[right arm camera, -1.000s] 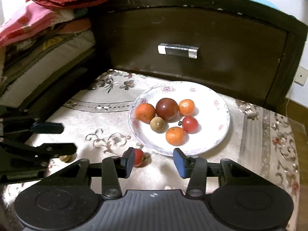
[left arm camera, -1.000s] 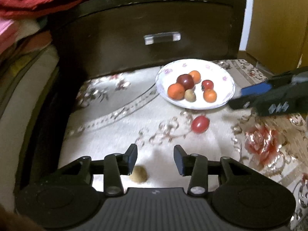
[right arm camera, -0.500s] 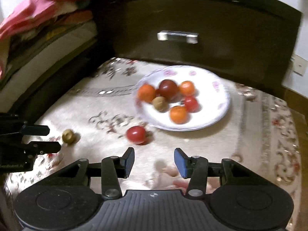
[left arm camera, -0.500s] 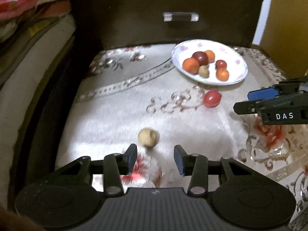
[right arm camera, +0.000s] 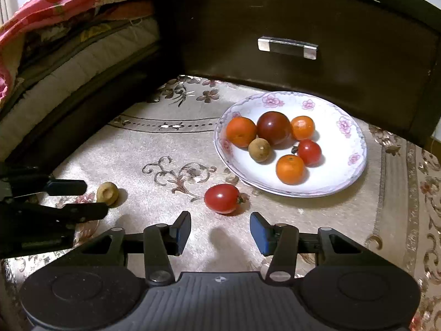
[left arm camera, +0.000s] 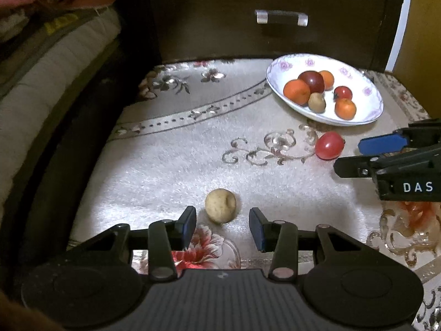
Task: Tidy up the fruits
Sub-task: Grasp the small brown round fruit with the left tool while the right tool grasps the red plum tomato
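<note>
A small tan longan-like fruit [left arm camera: 220, 205], round and matte with a dimple, is lying on the floral cloth [left arm camera: 171, 165] just ahead of the left gripper [left arm camera: 222, 227], whose jaws are standing wide apart and gripping nothing; the left wrist view is showing the dimple facing sideways, while the right wrist view is showing the same fruit [right arm camera: 107, 193] beside the left gripper's fingertips [right arm camera: 66, 187] as a hollowed ring; further right, one glossy red cherry tomato [right arm camera: 222, 198] is resting on the cloth just ahead of the right gripper [right arm camera: 220, 233], which is likewise gaping open and empty, its green stem visible only in the right wrist view; the flowered white plate [right arm camera: 347, 127] is sitting near the dark drawer front [right arm camera: 303, 27], holding six pieces: three oranges [right arm camera: 241, 131], one dark red plum-like fruit [right arm camera: 274, 127], one brown longan [right arm camera: 259, 149] and one small red tomato [right arm camera: 309, 152]; two fruits are lying loose on the cloth.
</note>
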